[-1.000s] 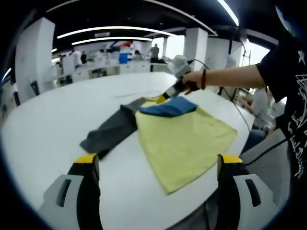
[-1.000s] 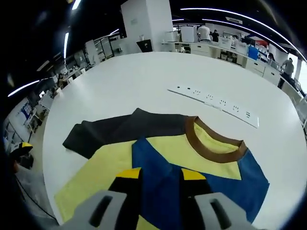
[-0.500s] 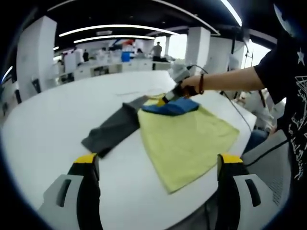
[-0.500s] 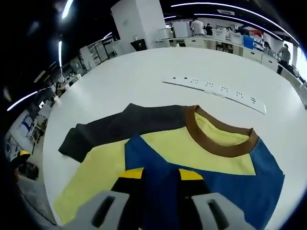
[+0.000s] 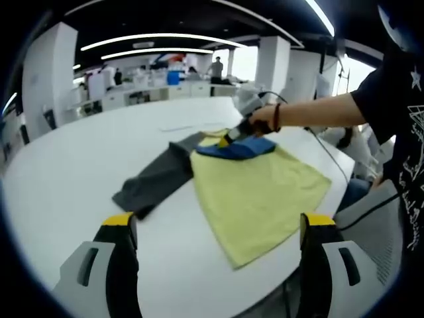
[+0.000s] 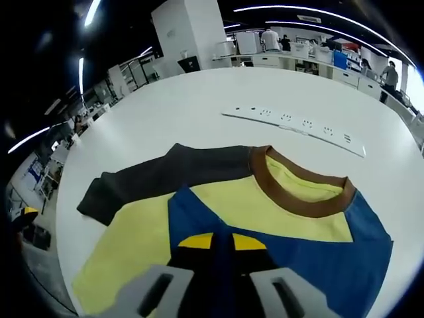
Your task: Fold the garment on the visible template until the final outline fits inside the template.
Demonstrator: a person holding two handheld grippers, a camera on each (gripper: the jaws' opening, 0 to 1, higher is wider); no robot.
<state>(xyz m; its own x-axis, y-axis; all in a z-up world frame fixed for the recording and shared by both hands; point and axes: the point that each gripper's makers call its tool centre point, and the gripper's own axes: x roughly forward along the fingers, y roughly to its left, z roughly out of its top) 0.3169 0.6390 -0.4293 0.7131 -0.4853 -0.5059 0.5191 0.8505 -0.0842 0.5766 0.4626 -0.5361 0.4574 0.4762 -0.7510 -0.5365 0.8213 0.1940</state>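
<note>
Holding our left gripper (image 5: 215, 228) with jaws spread wide and bare, we see the shirt (image 5: 255, 192) lying flat on the white table (image 5: 59, 179) just beyond it. Our right gripper (image 6: 222, 242) pinches the shirt's blue sleeve, folded over the yellow body. Beyond the collar (image 6: 301, 199) lies a power strip (image 6: 291, 122).
</note>
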